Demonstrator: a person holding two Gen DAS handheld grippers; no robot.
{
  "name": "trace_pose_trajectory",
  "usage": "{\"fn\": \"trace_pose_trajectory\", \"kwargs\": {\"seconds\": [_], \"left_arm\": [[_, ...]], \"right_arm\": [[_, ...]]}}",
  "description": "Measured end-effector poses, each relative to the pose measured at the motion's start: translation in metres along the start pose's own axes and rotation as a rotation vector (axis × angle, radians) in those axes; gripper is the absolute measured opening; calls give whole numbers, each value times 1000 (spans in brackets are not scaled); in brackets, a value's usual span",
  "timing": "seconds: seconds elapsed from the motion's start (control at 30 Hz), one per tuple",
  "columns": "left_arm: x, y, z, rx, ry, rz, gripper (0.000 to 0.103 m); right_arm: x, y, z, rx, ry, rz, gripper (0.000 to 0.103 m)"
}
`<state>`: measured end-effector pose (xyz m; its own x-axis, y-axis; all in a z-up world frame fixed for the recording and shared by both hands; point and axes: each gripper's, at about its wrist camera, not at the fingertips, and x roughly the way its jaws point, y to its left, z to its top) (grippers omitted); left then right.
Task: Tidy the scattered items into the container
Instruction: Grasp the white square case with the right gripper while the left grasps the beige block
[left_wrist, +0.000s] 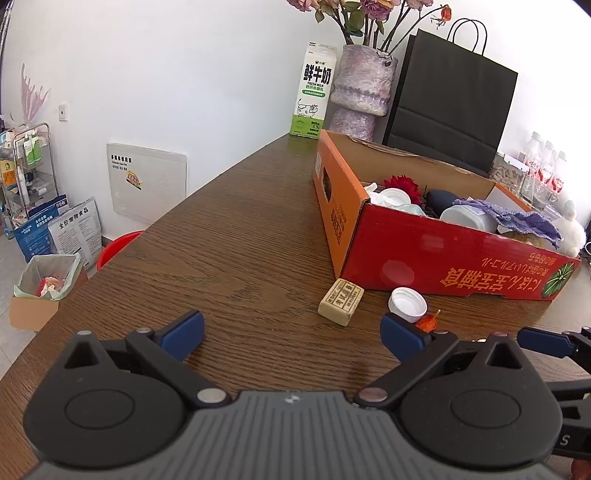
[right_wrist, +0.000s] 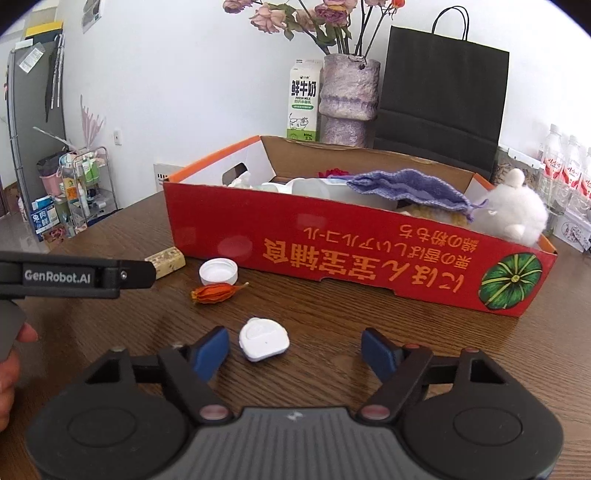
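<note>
In the right wrist view four items lie loose on the worktop (right_wrist: 332, 325), left to right: a wrapped tan block (right_wrist: 167, 260) at middle left, a white bottle cap (right_wrist: 218, 271), a dried orange bud (right_wrist: 216, 293) whose long axis runs across the frame with its stem tip pointing right, and a white rounded piece (right_wrist: 263, 338) at lower centre. The red box (right_wrist: 332, 254) sits behind them, already part filled.

The left gripper (left_wrist: 291, 334) stands spread and empty. The right gripper (right_wrist: 293, 350) is spread around the white piece, pads clear of it. This looks like the pick step; the next move calls for centring, closing, then lifting over the box wall.
</note>
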<state>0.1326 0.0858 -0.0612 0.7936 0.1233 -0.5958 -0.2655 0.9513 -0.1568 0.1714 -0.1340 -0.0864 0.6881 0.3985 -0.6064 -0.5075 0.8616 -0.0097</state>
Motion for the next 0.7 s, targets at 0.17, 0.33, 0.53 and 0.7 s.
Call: {"fn": "trace_pose_trajectory", "kwargs": {"seconds": [0.17,0.33,0.53,0.7], "left_arm": [[1,-4,0,12,4,5,103],[2,-6,0,20,7,11,103],[3,-7,0,37,13,23,103],[4,-11,0,64,16,41,103]], "right_arm": [[-3,-5,0,36,-17,-5,26],[-2,-8,1,53,-18,-21,26],[-2,-13,1,88,-23,-41,26],[-2,-18,1,117,-26,-53,26]]}}
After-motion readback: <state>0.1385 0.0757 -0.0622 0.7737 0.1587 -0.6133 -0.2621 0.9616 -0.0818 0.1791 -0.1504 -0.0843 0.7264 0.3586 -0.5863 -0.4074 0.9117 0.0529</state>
